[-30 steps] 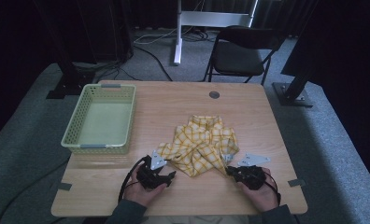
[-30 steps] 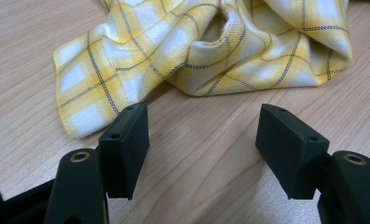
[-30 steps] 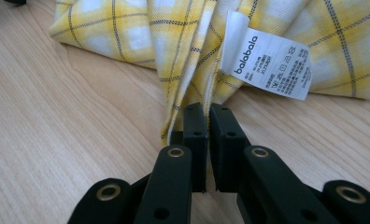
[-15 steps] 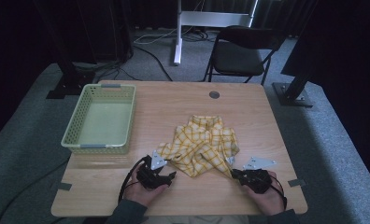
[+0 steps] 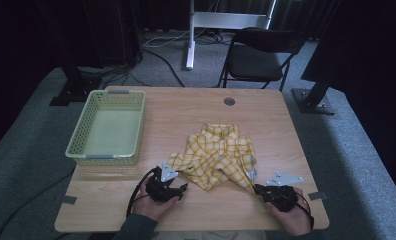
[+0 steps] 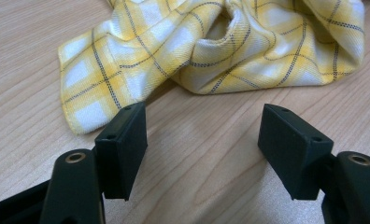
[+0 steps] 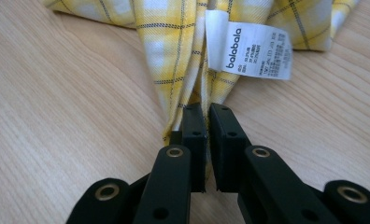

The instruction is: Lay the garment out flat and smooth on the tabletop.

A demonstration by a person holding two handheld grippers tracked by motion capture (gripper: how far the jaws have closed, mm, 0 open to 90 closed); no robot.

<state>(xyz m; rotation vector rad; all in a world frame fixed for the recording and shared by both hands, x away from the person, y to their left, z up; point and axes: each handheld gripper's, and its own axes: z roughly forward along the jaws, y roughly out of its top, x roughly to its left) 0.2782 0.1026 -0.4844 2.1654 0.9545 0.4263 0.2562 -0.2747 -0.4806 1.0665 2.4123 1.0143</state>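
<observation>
A yellow plaid cloth (image 5: 217, 154) lies crumpled on the wooden table (image 5: 196, 110), right of centre. My right gripper (image 5: 260, 189) at the cloth's lower right corner is shut on that corner; in the right gripper view the jaws pinch the cloth's edge (image 7: 183, 79) just below a white label (image 7: 251, 49). My left gripper (image 5: 182, 186) rests near the cloth's lower left corner with its jaws wide apart. In the left gripper view the cloth's corner (image 6: 99, 79) lies just ahead of the left jaw, with bare wood between the jaws of my left gripper (image 6: 206, 140).
A pale green basket (image 5: 78, 147) stands at the table's left side. A dark round hole (image 5: 229, 101) marks the far part of the tabletop. Beyond the table a black folding chair (image 5: 258, 55) and stand legs sit on the grey floor.
My right gripper has slid a little to the right along the front of the table, drawing the cloth's corner with it. The left gripper has stayed where it was.
</observation>
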